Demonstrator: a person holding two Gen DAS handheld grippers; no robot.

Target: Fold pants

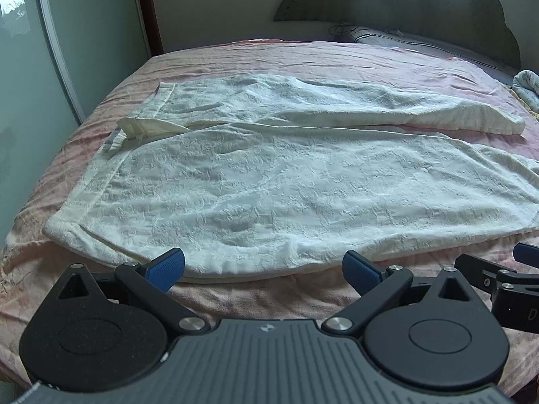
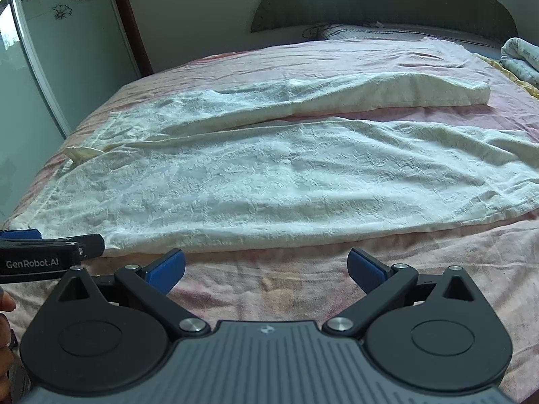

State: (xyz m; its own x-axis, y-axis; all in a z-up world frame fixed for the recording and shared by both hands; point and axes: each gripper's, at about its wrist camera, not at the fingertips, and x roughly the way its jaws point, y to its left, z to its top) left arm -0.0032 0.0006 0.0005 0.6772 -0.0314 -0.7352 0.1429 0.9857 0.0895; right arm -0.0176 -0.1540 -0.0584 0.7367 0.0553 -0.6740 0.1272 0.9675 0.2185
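Pants (image 1: 269, 175) of cream, embossed cloth are laid flat across the pink bedsheet (image 1: 235, 57), with the waistband toward the wardrobe door (image 1: 94, 40) and the two legs running away from that door, parted by a narrow strip of sheet. No fold is seen to have been made, so the step in hand is judged to be the approach before the first fold. The left gripper (image 1: 264, 267) is held spread wide, nothing between its blue pads (image 1: 166, 267), just short of the near hem of the pants. The right gripper (image 2: 266, 267) is likewise spread and empty, farther from the door, over bare sheet near that same edge. For the next move, the near edge would probably need to be pinched at two points and carried over onto the far leg.
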